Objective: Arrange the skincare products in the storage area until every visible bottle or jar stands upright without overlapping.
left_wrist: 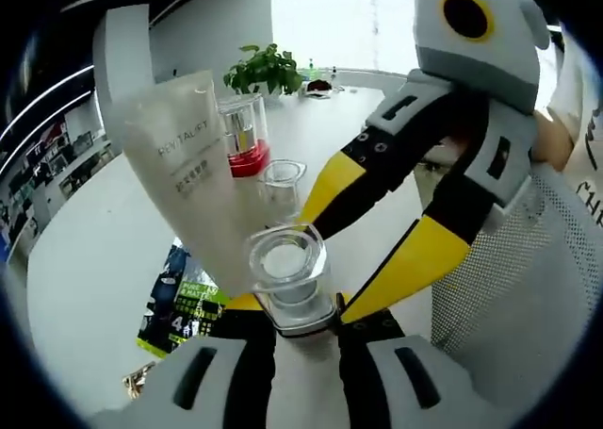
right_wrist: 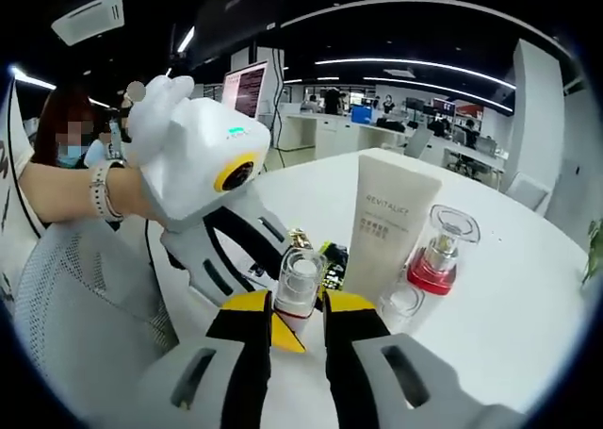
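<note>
White round table (left_wrist: 85,288), both jaws gripping clear squarish bottle (left_wrist: 287,269), matte cream tube (left_wrist: 184,165)

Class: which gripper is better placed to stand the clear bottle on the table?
Probably the right gripper: its jaws flank the upright bottle, with bare table ahead beside the tube. The left gripper also reaches it, grip unclear.
</note>
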### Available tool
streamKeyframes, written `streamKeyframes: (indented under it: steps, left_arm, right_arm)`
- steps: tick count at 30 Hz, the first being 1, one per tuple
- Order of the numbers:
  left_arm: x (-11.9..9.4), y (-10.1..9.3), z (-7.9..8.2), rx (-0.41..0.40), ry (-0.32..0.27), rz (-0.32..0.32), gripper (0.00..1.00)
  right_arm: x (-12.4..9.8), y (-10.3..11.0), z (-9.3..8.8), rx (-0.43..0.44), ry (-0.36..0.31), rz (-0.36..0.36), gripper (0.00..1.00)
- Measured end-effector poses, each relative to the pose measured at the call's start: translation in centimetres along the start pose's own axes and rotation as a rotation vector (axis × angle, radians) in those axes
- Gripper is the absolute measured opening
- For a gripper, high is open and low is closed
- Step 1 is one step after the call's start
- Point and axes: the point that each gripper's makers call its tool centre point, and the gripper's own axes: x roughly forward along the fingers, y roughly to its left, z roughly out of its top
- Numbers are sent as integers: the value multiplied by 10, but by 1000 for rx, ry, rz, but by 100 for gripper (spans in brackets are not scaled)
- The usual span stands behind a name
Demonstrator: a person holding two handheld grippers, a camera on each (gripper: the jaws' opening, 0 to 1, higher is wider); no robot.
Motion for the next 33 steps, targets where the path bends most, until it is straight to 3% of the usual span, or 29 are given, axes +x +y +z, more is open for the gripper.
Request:
streamKeyframes:
  steps: [3, 16, 33]
  left_arm:
    - [0, -4, 1, 71, -12, -26, 19]
    - [5, -14, 1, 163, -52, -78, 19]
    - [9, -17, 2, 177, -49, -74, 23]
  right_arm:
    - [0, 1, 0, -1, -1, 4, 21]
    - [4, 2, -2, -16, 8, 19, 22]
    - [5, 3, -1, -3, 4, 24, 21]
